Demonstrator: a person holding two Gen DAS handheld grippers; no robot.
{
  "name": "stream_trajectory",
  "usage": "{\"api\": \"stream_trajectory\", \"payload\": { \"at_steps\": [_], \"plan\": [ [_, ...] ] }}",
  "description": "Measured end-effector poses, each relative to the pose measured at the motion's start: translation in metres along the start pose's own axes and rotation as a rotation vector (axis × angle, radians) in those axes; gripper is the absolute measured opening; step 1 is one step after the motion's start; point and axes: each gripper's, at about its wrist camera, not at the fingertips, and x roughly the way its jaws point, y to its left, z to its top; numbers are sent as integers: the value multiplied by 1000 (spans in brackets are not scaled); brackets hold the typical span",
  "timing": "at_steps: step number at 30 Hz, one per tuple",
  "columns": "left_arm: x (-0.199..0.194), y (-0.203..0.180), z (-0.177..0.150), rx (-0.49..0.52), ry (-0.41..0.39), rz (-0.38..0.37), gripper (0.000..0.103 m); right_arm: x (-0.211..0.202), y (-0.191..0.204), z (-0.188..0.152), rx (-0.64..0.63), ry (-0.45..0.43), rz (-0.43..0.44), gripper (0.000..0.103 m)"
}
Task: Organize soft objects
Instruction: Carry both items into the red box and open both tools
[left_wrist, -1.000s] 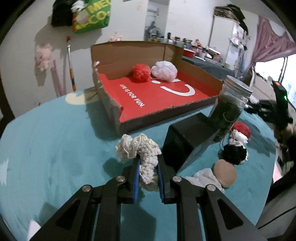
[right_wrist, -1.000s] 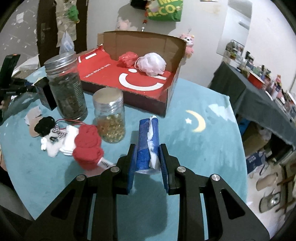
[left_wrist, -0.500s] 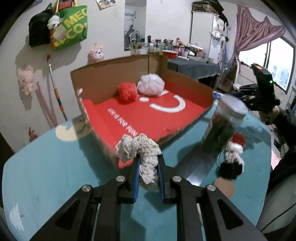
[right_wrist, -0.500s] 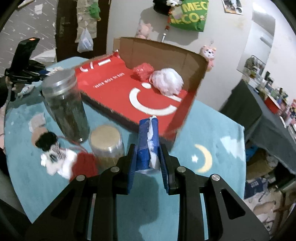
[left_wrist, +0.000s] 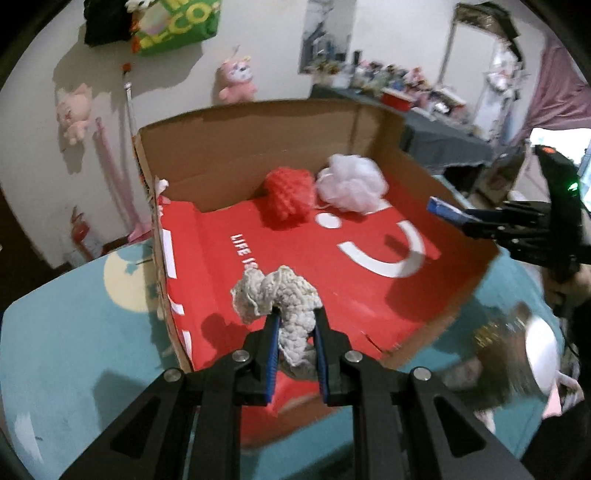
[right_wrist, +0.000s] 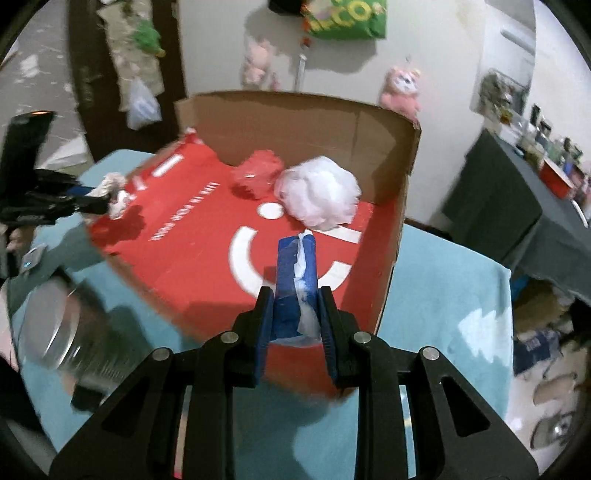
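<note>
My left gripper (left_wrist: 295, 317) is shut on a cream crocheted piece (left_wrist: 284, 291), which hangs over the near left part of the red-lined cardboard box (left_wrist: 229, 162). My right gripper (right_wrist: 295, 295) is shut on a blue tissue pack (right_wrist: 297, 273) with white tissue showing, held above the box's (right_wrist: 399, 236) near right corner. At the back of the box lie a red knitted ball (left_wrist: 290, 195) and a white mesh pouf (left_wrist: 351, 182). Each gripper shows in the other's view: the right one (left_wrist: 447, 212) with the blue pack, the left one (right_wrist: 110, 195) with the cream piece.
The box stands on a teal cloth-covered table (left_wrist: 74, 332). A blurred glass jar (right_wrist: 62, 332) stands left of the box's near side, and another blurred jar (left_wrist: 517, 350) shows at lower right. Plush toys and a green bag hang on the wall behind.
Both grippers have carried their loads forward and a little up, from over the table to over the box. The jars and small items have slid toward the frame edges.
</note>
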Motion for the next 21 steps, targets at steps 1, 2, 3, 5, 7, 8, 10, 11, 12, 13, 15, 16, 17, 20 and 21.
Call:
{"api": "stream_trajectory", "payload": {
  "at_steps": [1, 2, 3, 5, 7, 8, 10, 11, 12, 13, 15, 16, 17, 20, 21],
  "plan": [
    [6, 0, 4, -7, 11, 6, 18, 8, -3, 7, 24, 22, -16, 23],
    [11, 0, 7, -10, 25, 15, 18, 14, -5, 11, 42, 43, -24, 23],
    [19, 0, 12, -13, 39, 35, 18, 23, -7, 18, 57, 71, -37, 23],
    [29, 2, 16, -30, 70, 42, 18, 40, -11, 28, 85, 123, -87, 23],
    [43, 5, 21, -43, 102, 63, 18, 52, -13, 35, 100, 158, -110, 23],
    [50, 6, 23, -42, 112, 77, 18, 61, -14, 39, 109, 177, -122, 23],
    [58, 9, 26, -49, 129, 83, 18, 72, -12, 42, 100, 207, -140, 23],
    [63, 11, 27, -56, 143, 87, 18, 78, -11, 45, 92, 221, -158, 23],
    [65, 12, 28, -57, 150, 94, 18, 85, -11, 47, 95, 235, -164, 23],
    [69, 13, 29, -54, 159, 107, 18, 91, -12, 48, 100, 253, -158, 23],
    [76, 15, 31, -44, 171, 128, 18, 101, -10, 49, 83, 274, -184, 23],
    [79, 16, 32, -42, 173, 137, 18, 104, -10, 50, 69, 279, -198, 23],
    [81, 16, 33, -39, 175, 144, 18, 108, -10, 50, 67, 285, -199, 23],
    [86, 17, 36, -26, 178, 155, 18, 116, -12, 53, 66, 298, -208, 23],
    [88, 18, 38, -24, 174, 163, 19, 119, -12, 54, 55, 299, -220, 23]
  ]
}}
